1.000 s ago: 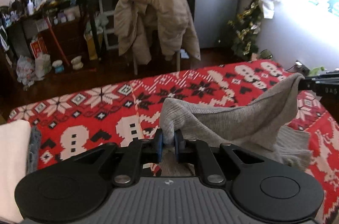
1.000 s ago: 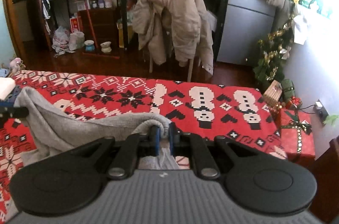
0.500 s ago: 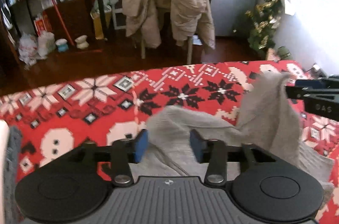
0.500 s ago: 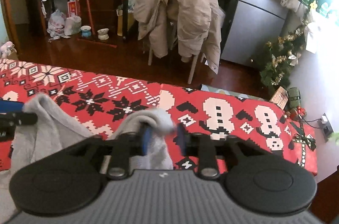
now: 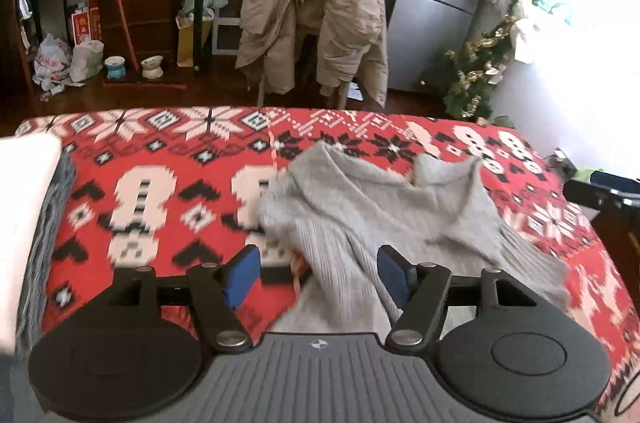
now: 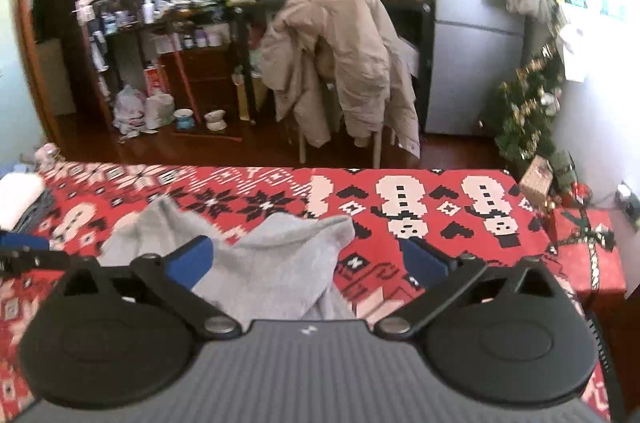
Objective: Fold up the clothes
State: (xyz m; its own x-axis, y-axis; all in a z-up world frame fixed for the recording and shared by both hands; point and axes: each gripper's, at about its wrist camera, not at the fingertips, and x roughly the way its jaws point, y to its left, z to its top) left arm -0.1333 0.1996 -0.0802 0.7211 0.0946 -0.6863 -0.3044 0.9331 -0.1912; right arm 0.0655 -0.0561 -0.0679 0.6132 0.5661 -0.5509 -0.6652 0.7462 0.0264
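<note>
A: How is the left gripper [image 5: 316, 277] built?
B: Black linkage arms with silver pivot screws, blue pads [image 5: 240, 277] on the fingertips, two round black discs flanking a ribbed grey body that carries a small round emblem.
A: And the right gripper [image 6: 308, 259]?
B: It looks the same: black arms, silver screws, blue pads [image 6: 192, 259], ribbed grey housing with a small white mark.

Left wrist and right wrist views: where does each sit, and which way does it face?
Left wrist: on the left tool, facing across the red blanket at the grey garment; own open fingers show.
Right wrist: on the right tool, facing likewise; own open fingers show.
Shared: grey garment, blanket, beige coat on a chair.
</note>
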